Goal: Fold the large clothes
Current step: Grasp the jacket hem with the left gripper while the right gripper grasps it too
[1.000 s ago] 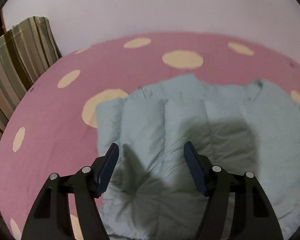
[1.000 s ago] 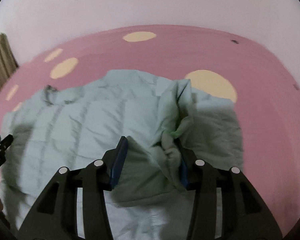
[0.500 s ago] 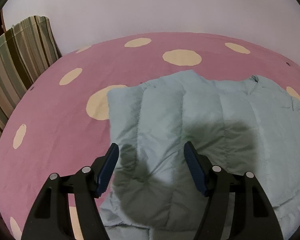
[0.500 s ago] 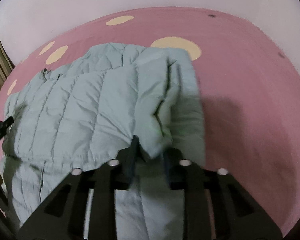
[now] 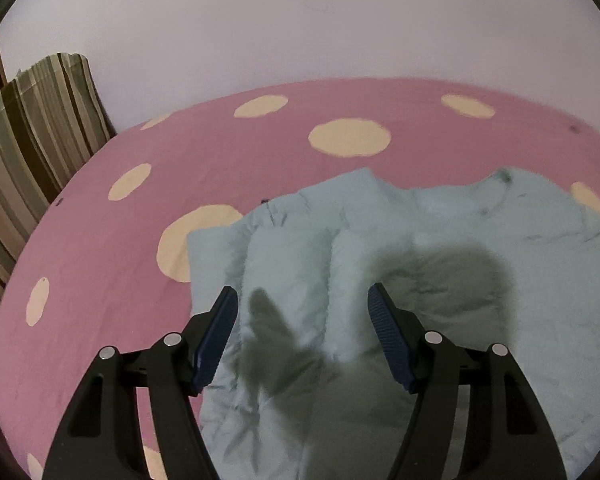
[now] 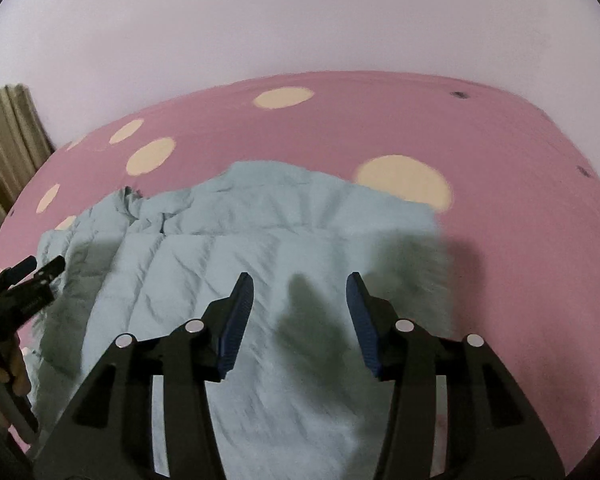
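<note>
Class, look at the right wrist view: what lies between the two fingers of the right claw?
Only the pale blue quilted jacket, spread on the pink spotted sheet. The right claw is open, gripping nothing, its shadow falling on the fabric.

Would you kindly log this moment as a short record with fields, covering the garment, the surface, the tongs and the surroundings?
garment: pale blue-green quilted puffer jacket, lying spread and creased
surface: pink bedsheet with cream polka dots, under the jacket
left tongs: open, above the jacket, gripping nothing
right tongs: open, above the jacket, gripping nothing
left tongs in the right view: at the far left edge
background: plain pale wall; striped brown-and-green cushion at left
</note>
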Demonstrator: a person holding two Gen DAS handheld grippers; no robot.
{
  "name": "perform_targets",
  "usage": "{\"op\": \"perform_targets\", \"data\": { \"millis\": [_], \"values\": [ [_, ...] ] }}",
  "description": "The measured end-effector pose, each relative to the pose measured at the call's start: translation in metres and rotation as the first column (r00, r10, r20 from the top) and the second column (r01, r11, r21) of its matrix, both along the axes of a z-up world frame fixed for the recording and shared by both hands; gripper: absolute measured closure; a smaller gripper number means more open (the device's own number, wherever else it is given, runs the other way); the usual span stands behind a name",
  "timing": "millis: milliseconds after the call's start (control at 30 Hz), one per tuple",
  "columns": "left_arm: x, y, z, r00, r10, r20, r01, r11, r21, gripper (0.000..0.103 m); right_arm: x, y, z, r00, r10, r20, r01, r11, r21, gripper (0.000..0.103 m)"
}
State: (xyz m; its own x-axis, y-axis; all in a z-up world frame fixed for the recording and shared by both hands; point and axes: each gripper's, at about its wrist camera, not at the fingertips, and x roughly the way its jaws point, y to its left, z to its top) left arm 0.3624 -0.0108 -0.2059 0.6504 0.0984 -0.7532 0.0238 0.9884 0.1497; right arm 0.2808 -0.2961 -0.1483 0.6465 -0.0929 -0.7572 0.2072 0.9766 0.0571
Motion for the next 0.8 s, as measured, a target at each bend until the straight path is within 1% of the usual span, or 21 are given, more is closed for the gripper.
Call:
{"op": "perform_targets", "data": {
  "millis": [33, 100, 167, 200, 233, 333, 433, 467, 500, 567, 600, 633, 667, 700, 733, 767, 800],
  "values": [
    [0.005, 0.000, -0.006, 1.000, 0.008, -0.011, -0.008, 1.000, -0.001, 0.036, 0.015, 0.002, -0.012, 1.000, 0.010, -0.018, -0.010, 1.000, 0.001, 0.054],
    [0.007, -0.001, -0.013, 0.999, 0.013, -0.047, -0.013, 1.000, 0.003, 0.036, 0.029, 0.004, -0.027, 0.998, 0.005, -0.057, -0.006, 1.000, -0.011, 0.054],
    [0.011, -0.003, -0.020, 0.997, 0.010, -0.081, -0.008, 1.000, 0.028, 0.036, 0.041, 0.002, -0.050, 0.993, -0.002, -0.120, 0.000, 1.000, -0.017, 0.054],
    [0.014, -0.004, -0.027, 0.995, 0.008, -0.098, -0.004, 0.999, 0.041, 0.036, 0.044, 0.001, -0.058, 0.991, 0.002, -0.136, -0.003, 1.000, -0.008, 0.054],
    [0.014, -0.005, -0.034, 0.994, 0.008, -0.108, -0.003, 0.999, 0.040, 0.036, 0.045, 0.002, -0.062, 0.991, 0.003, -0.132, -0.004, 1.000, -0.010, 0.054],
    [0.014, -0.005, -0.037, 0.994, 0.021, -0.106, -0.018, 0.999, 0.032, 0.036, 0.045, 0.006, -0.062, 0.993, 0.008, -0.117, -0.012, 0.999, -0.038, 0.054],
    [0.008, 0.000, -0.027, 0.995, 0.047, -0.088, -0.047, 0.999, 0.004, 0.036, 0.042, 0.007, -0.050, 0.995, -0.001, -0.099, -0.002, 0.999, -0.034, 0.054],
    [0.002, 0.002, -0.022, 0.996, 0.055, -0.077, -0.056, 0.998, -0.013, 0.036, 0.038, 0.009, -0.045, 0.996, -0.004, -0.090, 0.001, 0.999, -0.039, 0.054],
    [-0.006, 0.002, -0.015, 0.997, 0.055, -0.061, -0.057, 0.997, -0.043, 0.036, 0.031, 0.013, -0.037, 0.997, -0.001, -0.072, -0.001, 0.999, -0.038, 0.054],
    [-0.019, 0.001, -0.005, 0.999, 0.041, -0.030, -0.044, 0.994, -0.104, 0.036, 0.022, 0.020, -0.032, 0.999, 0.013, -0.050, -0.014, 1.000, -0.027, 0.054],
    [-0.028, -0.004, 0.000, 1.000, 0.021, -0.010, -0.023, 0.989, -0.147, 0.036, 0.017, 0.028, -0.030, 0.999, 0.029, -0.043, -0.030, 0.999, -0.022, 0.053],
    [-0.033, -0.009, 0.002, 1.000, 0.001, 0.000, -0.001, 0.986, -0.169, 0.036, 0.014, 0.034, -0.030, 0.998, 0.041, -0.043, -0.042, 0.999, -0.022, 0.053],
    [-0.037, -0.018, 0.001, 1.000, -0.023, 0.003, 0.023, 0.985, -0.174, 0.036, 0.012, 0.039, -0.032, 0.997, 0.055, -0.045, -0.056, 0.998, -0.024, 0.053],
    [-0.040, -0.026, -0.002, 0.999, -0.041, -0.002, 0.040, 0.986, -0.163, 0.036, 0.012, 0.045, -0.035, 0.996, 0.068, -0.054, -0.070, 0.997, -0.032, 0.052],
    [-0.039, -0.035, -0.008, 0.998, -0.065, -0.020, 0.061, 0.988, -0.139, 0.036, 0.013, 0.052, -0.044, 0.994, 0.074, -0.082, -0.079, 0.995, -0.059, 0.052],
    [-0.037, -0.042, -0.015, 0.996, -0.079, -0.049, 0.073, 0.991, -0.110, 0.036, 0.015, 0.055, -0.051, 0.992, 0.072, -0.105, -0.079, 0.994, -0.072, 0.052],
    [-0.033, -0.050, -0.030, 0.991, -0.092, -0.096, 0.086, 0.994, -0.061, 0.036, 0.018, 0.056, -0.059, 0.990, 0.070, -0.125, -0.079, 0.994, -0.074, 0.052]
  ]
}}
